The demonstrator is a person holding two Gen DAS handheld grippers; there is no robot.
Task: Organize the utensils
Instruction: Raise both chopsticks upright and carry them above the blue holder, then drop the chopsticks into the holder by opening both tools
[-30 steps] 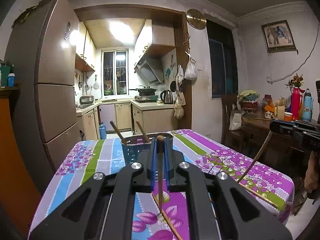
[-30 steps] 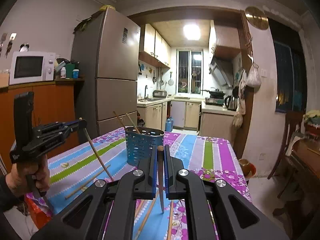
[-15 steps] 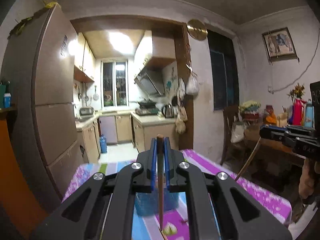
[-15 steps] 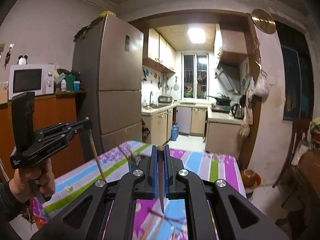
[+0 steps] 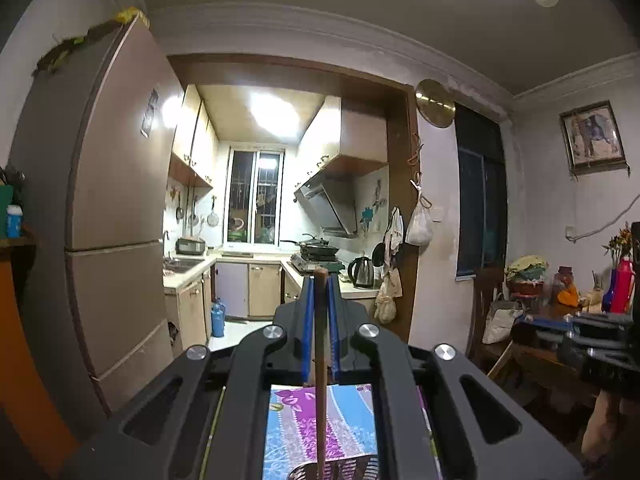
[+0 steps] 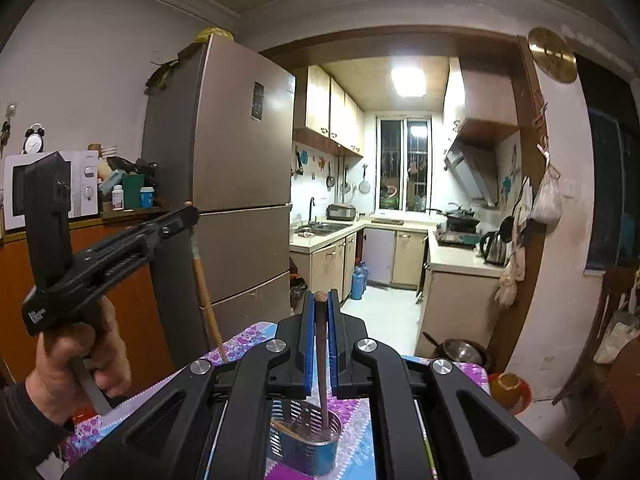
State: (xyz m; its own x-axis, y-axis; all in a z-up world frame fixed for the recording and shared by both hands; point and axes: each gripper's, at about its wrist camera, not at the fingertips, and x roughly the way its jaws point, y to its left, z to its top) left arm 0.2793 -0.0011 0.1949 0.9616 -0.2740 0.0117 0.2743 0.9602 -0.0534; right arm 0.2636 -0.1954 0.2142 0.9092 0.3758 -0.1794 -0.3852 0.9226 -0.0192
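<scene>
My left gripper (image 5: pixel 320 280) is shut on a brown wooden chopstick (image 5: pixel 320 380) that hangs straight down, its lower end at the rim of the blue utensil holder (image 5: pixel 340 470). My right gripper (image 6: pixel 320 298) is shut on a darker chopstick (image 6: pixel 322 368) whose tip reaches into the blue mesh holder (image 6: pixel 308 450), which holds other chopsticks. In the right wrist view the left gripper (image 6: pixel 188 214) shows at left with its chopstick (image 6: pixel 206 300) pointing down at the table. The right gripper (image 5: pixel 520 326) shows at the right edge of the left wrist view.
The holder stands on a table with a floral purple, blue and green cloth (image 6: pixel 248 340). A tall fridge (image 6: pixel 224 200) stands at the left, the kitchen doorway lies ahead, and a cluttered wooden side table (image 5: pixel 560 312) stands at the right.
Both grippers have risen and moved forward over the holder with their chopsticks. The holder has dropped from mid-frame to beneath the fingers, and both chopstick tips now stand at or inside its rim.
</scene>
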